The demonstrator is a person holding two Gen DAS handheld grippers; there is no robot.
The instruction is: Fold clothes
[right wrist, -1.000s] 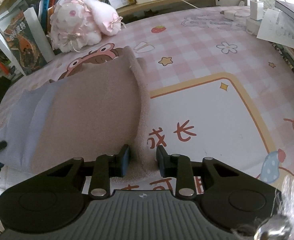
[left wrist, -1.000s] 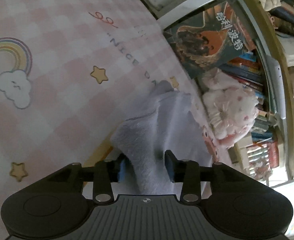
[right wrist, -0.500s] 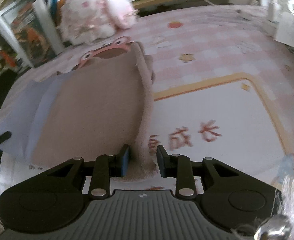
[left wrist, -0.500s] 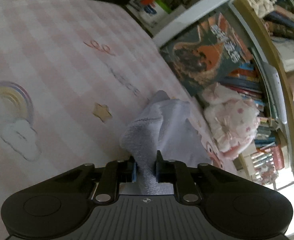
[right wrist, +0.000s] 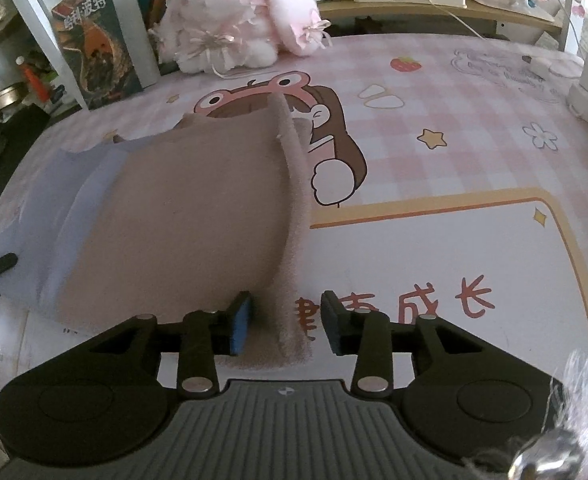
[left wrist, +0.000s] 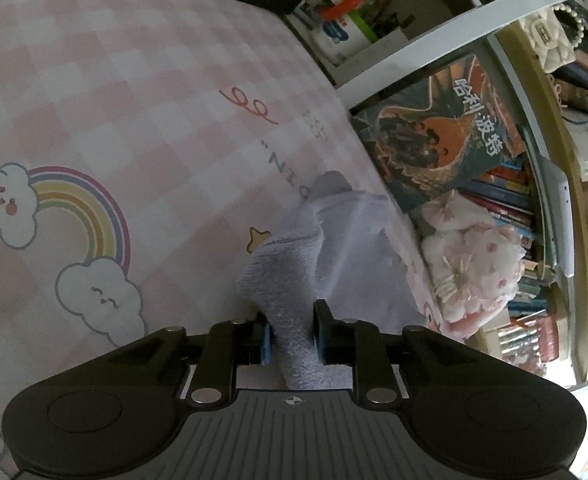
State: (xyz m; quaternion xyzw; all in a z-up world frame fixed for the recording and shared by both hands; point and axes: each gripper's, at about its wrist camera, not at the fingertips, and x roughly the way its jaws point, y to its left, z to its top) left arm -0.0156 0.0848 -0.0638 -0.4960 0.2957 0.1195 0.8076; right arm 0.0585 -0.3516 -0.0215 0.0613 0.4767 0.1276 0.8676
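Left wrist: left hand-held gripper point(left wrist: 293, 334) clamping lavender cloth point(left wrist: 314, 264) corner.

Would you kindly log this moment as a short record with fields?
garment: two-tone fleece cloth, beige and lavender, partly lifted off the mat
surface: pink checked cartoon mat
left gripper: shut on the lavender end
right gripper: open, beige edge lying between the jaws
background: pink plush toy, standing book

Fuzzy cloth point(right wrist: 182, 216): tan face, lavender strip along left, lying centre-left of frame, right edge raised as ridge; lavender corner point(left wrist: 294, 300) bunched lower centre.
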